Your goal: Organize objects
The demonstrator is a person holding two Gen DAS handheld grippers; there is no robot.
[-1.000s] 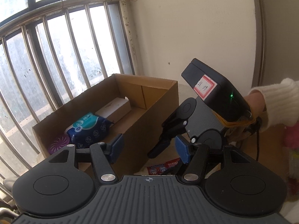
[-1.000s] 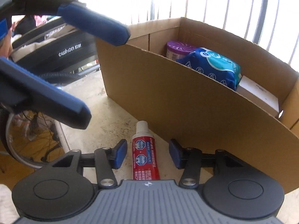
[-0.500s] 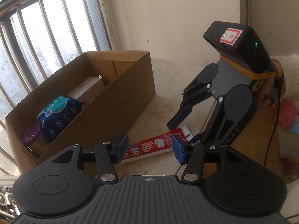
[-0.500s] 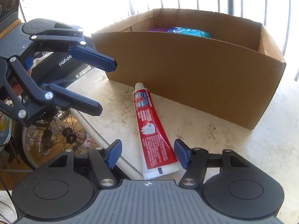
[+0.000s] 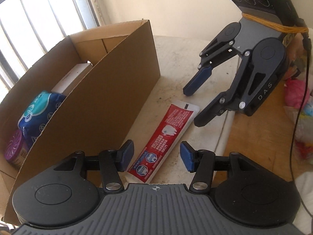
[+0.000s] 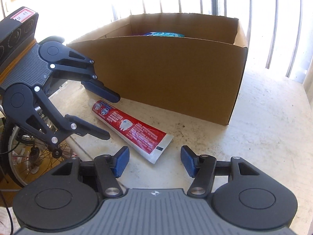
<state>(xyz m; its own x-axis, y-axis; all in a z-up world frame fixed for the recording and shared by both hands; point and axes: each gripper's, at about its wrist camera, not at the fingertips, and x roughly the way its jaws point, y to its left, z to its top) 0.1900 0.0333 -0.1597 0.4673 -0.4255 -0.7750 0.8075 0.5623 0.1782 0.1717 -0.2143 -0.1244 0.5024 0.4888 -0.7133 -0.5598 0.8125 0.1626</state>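
Note:
A red and white toothpaste tube (image 5: 166, 135) lies flat on the pale tabletop beside the cardboard box (image 5: 117, 90); it also shows in the right wrist view (image 6: 133, 127). My left gripper (image 5: 155, 156) is open and empty, its fingers straddling the tube's cap end just above it. My right gripper (image 6: 154, 158) is open and empty, just short of the tube's crimped end. The right gripper shows in the left wrist view (image 5: 192, 105). The left gripper shows in the right wrist view (image 6: 112, 115). The box (image 6: 176, 74) holds a blue wipes pack (image 5: 39, 109), a purple can (image 5: 14, 148) and a white carton (image 5: 72, 78).
The tabletop (image 6: 264, 127) ends at an edge on the side away from the box, with a wooden surface (image 5: 260, 137) beyond. A bicycle wheel (image 6: 23, 152) sits below that edge. Barred windows (image 6: 254, 9) stand behind the box. Coloured bags (image 5: 299, 117) lie at the far right.
Both grippers have pulled back and up from the box, so the whole tube now shows between them. The left gripper has swung down over the tube's cap end. Both stay open.

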